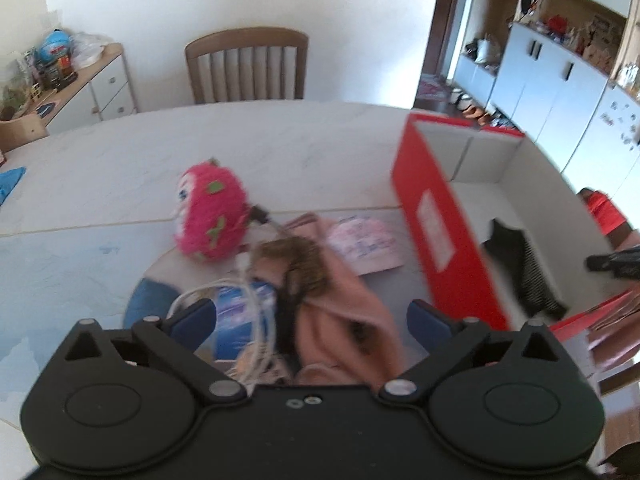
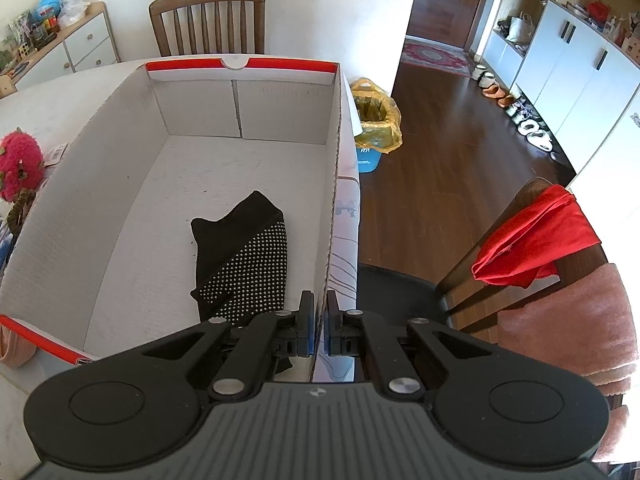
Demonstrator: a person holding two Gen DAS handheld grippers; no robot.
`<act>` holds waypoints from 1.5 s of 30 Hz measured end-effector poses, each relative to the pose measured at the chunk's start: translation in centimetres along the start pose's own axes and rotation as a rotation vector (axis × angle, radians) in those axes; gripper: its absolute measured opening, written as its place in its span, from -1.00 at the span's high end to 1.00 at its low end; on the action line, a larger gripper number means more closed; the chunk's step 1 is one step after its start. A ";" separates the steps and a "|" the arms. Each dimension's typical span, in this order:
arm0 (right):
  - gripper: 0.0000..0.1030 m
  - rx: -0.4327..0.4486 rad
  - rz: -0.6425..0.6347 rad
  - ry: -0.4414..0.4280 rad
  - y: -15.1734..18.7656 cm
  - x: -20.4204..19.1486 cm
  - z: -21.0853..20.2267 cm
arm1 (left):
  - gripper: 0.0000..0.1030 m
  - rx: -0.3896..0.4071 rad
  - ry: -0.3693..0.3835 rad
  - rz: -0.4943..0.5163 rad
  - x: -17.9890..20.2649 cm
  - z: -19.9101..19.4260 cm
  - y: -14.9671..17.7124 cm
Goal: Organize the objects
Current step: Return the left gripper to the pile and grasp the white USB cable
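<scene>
Left-wrist view: the plush [image 1: 210,212] is seen at the left on the table [image 1: 120,152], then a white cable [image 1: 256,312], a brown tuft and a pink cloth [image 1: 340,320], heaped between the widely spread fingers of the left gripper [image 1: 310,320], with nothing gripped. Just right of the heap the red box [image 1: 432,220] is set, a black sock [image 2: 244,256] already lying inside. The next pick is best made on one item alone; the cloth should be taken at a raised fold, clear of the cable, so that nothing is dragged along. On the right, the box's near right wall [image 2: 322,308] is pinched by the right gripper [image 2: 319,322], which should be kept firm so the box is not shifted. Beyond, a chair [image 1: 246,64], a sideboard and white cupboards are seen, and a dark wood floor.
</scene>
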State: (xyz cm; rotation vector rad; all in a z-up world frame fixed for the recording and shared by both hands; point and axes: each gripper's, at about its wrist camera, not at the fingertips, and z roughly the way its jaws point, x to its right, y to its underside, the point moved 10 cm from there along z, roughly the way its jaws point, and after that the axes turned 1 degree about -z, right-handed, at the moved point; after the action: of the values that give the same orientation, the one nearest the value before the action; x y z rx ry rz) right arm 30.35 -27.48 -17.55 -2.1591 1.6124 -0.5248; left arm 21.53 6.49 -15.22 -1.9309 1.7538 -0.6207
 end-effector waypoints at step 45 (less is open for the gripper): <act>0.92 -0.014 0.002 0.005 0.2 0.0 0.3 | 0.80 -0.120 -0.106 0.114 -2.3 6.8 2.4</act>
State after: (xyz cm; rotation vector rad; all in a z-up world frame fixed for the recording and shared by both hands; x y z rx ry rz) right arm 30.32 -27.47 -17.97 -2.1682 1.6253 -0.5201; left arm 23.52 8.84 -22.11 -1.8886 1.8562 -0.3737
